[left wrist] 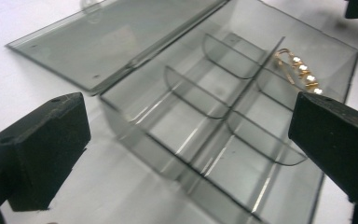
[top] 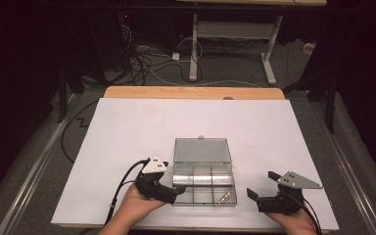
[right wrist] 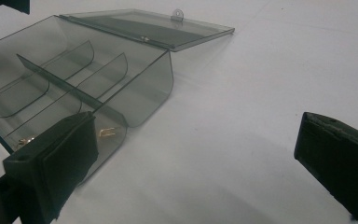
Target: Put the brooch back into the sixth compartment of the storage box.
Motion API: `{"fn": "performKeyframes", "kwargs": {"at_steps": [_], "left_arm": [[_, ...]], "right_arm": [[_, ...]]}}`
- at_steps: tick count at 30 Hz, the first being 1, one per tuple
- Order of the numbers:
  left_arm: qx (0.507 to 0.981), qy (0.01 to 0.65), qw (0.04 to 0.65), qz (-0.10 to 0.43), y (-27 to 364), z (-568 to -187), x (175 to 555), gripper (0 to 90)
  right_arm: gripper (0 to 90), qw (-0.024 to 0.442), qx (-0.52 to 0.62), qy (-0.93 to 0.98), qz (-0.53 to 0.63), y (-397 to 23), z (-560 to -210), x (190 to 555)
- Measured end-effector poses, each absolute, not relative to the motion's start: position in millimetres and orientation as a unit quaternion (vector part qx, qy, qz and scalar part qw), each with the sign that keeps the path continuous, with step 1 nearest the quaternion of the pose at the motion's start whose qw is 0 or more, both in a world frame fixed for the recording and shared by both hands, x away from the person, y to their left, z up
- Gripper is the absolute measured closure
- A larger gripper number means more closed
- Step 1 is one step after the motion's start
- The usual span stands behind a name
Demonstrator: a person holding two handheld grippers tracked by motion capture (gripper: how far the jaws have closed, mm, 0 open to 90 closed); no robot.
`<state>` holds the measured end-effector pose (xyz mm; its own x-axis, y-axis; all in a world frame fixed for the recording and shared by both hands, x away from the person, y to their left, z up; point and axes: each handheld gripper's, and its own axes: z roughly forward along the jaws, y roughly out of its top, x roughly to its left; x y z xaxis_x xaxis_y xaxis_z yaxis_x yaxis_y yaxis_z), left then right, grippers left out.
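High view: a white table (top: 127,147) is bearing a clear plastic compartment box (top: 204,182) near its front edge, its lid (top: 202,150) lying flat open behind it. The left gripper (top: 176,192) is hovering at the box's left wall, jaws standing wide and holding nothing; the right gripper (top: 260,185) is waiting well to the box's right, jaws likewise spread and empty. A small gold-and-pearl jewellery piece (left wrist: 298,70) is resting in the box's front right compartment. The box is looking light, stiff and slippery, likely best gripped across a thin wall or the lid's small tab (right wrist: 177,14); the jewellery is appearing delicate and hard to pinch.
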<state>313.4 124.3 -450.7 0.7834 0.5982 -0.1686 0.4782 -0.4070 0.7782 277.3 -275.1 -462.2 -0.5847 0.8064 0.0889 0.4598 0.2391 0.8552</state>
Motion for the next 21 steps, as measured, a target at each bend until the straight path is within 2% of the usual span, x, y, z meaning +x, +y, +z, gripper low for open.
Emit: {"fn": "performKeyframes", "kwargs": {"at_steps": [7, 21], "left_arm": [[0.814, 0.346, 0.458, 0.087, 143, -455, 320, 0.0], [0.806, 0.383, 0.439, 0.106, 166, -467, 329, 0.0]], "right_arm": [[0.0, 0.185, 0.411, 0.761, 0.466, -275, -465, 279], [0.0, 0.192, 0.408, 0.764, 0.461, -271, -467, 287]]}}
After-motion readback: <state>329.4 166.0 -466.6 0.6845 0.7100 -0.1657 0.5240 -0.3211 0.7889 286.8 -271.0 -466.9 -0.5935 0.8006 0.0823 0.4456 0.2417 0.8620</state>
